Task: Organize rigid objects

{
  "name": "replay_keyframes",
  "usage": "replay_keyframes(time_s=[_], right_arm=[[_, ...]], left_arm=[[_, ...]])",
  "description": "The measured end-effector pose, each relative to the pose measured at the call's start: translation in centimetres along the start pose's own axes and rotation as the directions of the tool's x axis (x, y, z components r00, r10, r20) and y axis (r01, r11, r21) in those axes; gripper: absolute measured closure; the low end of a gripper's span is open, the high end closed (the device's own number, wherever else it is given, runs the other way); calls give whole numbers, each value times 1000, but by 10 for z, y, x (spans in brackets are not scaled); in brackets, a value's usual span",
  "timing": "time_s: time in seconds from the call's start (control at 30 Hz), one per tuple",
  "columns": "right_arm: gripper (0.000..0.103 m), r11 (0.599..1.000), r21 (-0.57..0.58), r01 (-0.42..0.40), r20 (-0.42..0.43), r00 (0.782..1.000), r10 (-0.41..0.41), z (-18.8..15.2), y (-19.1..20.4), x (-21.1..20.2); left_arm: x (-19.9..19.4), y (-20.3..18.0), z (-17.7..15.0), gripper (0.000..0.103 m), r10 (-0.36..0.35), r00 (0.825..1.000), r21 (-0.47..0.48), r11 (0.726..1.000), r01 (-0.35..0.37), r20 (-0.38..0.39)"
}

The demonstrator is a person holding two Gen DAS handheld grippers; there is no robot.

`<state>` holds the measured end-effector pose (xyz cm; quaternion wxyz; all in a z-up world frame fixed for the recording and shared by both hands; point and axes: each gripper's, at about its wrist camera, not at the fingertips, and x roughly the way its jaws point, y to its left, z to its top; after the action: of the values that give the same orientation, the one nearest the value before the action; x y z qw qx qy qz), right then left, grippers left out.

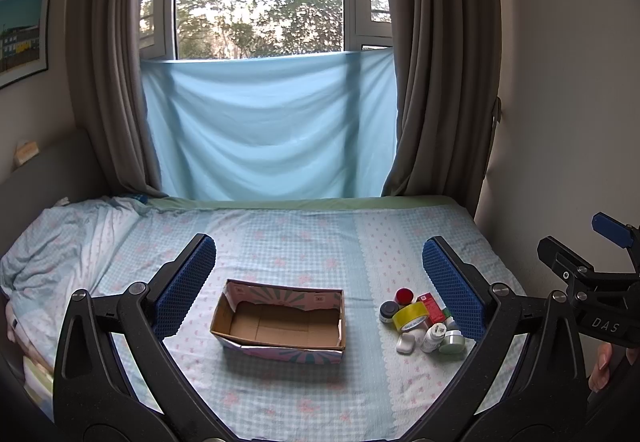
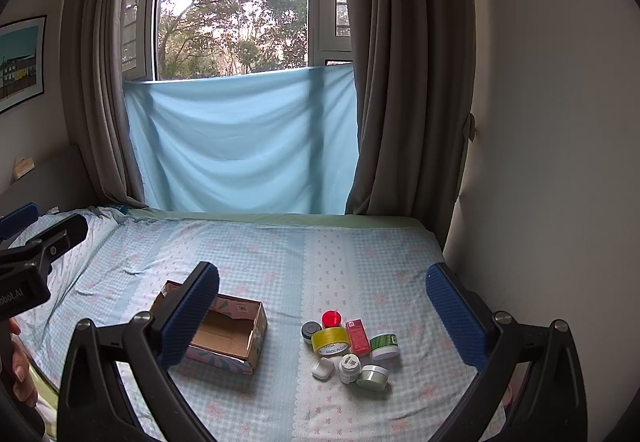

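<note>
Yellow tape roll [image 2: 331, 341] reads "MADE IN CHINA"; left hand-held gripper [image 1: 319, 284] and right hand-held gripper [image 2: 322, 312] gape, released.

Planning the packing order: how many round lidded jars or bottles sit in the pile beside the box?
5: red-lidded jar at back, dark jar left of the tape roll, green jar on the right, white bottle and silver-lidded jar in front. Others may be hidden.

The right gripper's finger [image 2: 188, 316] hides the cardboard box's [image 2: 240, 338] left part, perhaps its corner.
</note>
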<state>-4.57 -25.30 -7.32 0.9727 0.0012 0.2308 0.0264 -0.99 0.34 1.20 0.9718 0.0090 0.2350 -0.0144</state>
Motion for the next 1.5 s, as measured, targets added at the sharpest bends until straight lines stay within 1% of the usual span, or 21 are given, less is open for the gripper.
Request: replay_keyframes(time_s=[0.3,0.67,0.8,0.93,1.0,1.1,1.23,1.37,1.5], right_arm=[[0,1000,-3,1,-3,1000,-1,1,-1,1],[0,1000,-4,-5,8,1000,5,3,-1,6],[0,1000,10,0,-17,1000,0,2,-2,16],[0,998,59,20,-64,998,-16,-10,-5,34],[0,995,89,52,-97,994,-43,-19,-9,47],[0,985,133,109,-151,985,-89,-40,-18,68],[0,969,177,171,-227,965,-129,-76,-33,99],[0,955,208,211,-304,942,-142,-118,-51,129],[0,943,228,242,-393,909,-139,-157,-71,159]], left_arm=[[0,0,0,0,-3,1000,0,1000,3,0],[10,10,6,0,-11,1000,5,1000,11,-11],[27,15,7,0,-31,998,28,999,32,-49],[61,16,0,0,-76,991,75,994,85,-111],[84,13,-8,0,-103,983,101,988,119,-151],[122,5,-24,0,-145,967,145,973,177,-211],[172,-16,-51,0,-189,938,200,947,253,-290],[220,-45,-80,0,-228,901,256,907,334,-369],[266,-82,-109,0,-245,867,322,857,403,-433]])
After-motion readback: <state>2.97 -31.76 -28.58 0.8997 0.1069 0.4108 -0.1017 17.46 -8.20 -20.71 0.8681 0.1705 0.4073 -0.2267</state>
